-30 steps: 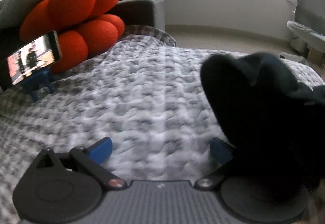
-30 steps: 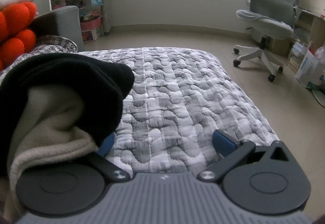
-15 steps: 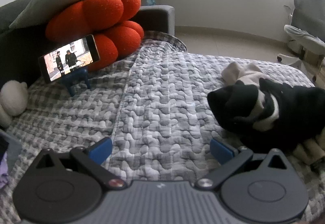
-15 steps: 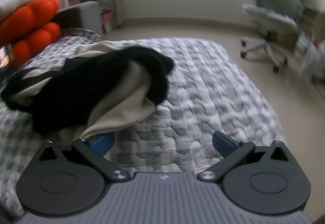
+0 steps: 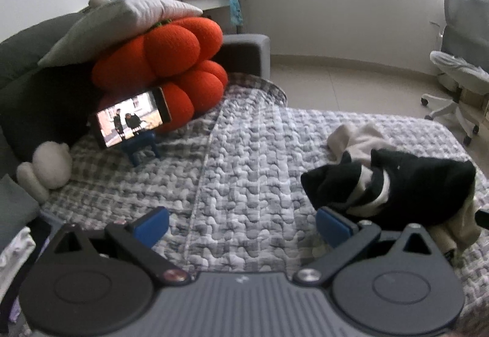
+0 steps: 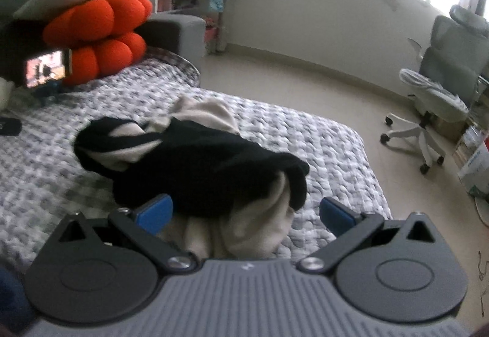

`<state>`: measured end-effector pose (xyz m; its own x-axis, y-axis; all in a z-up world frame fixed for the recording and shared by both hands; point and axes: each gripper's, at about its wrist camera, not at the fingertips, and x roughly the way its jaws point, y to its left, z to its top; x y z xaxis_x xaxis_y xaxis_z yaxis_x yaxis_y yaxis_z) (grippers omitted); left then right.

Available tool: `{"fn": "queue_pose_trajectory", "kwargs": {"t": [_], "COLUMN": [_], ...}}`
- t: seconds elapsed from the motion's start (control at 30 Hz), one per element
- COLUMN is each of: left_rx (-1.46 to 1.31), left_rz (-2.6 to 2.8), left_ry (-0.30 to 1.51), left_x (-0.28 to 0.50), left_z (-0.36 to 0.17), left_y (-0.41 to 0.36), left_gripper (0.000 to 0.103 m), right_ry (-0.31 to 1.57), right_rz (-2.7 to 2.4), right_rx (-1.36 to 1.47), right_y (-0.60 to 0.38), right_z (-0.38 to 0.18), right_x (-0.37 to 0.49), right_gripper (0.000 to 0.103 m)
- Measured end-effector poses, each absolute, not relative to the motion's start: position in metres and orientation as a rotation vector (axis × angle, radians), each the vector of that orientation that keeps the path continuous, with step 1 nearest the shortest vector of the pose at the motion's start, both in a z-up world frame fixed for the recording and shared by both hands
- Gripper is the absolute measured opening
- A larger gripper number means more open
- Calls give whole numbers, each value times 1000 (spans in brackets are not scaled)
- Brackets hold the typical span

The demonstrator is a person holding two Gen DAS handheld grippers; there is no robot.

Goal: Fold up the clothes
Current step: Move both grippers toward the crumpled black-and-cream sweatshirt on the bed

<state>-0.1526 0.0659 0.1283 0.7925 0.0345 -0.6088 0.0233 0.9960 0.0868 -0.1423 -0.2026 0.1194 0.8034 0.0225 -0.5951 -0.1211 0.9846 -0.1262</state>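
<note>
I see both my left gripper (image 5: 241, 222) and right gripper (image 6: 246, 213) spread wide, empty; the crumpled black-and-cream garment (image 6: 195, 159) lies on the quilt (image 5: 244, 159).

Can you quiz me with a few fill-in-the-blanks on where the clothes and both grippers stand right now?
1. The black and cream garment lies crumpled on the grey ____.
2. The left gripper has its jaws ____, with nothing between them.
3. The right gripper has its jaws ____, and they are not closed on the cloth.
4. The phone stands propped in front of the ____ cushion.

Missing words: quilt; open; open; orange
</note>
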Motion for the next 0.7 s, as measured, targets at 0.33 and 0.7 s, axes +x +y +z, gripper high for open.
{"fn": "queue_pose_trajectory", "kwargs": {"t": [0.33, 0.7], "left_rx": [77, 26], "left_rz": [25, 50], "left_ry": [642, 693], "left_x": [-166, -158], "left_z": [148, 145], "left_y": [64, 72], "left_gripper": [103, 103], "right_ry": [600, 603], "right_rz": [130, 160], "right_rx": [-169, -171], "right_y": [-181, -159], "right_z": [141, 148], "right_x": [-151, -139], "right_gripper": [103, 103]}}
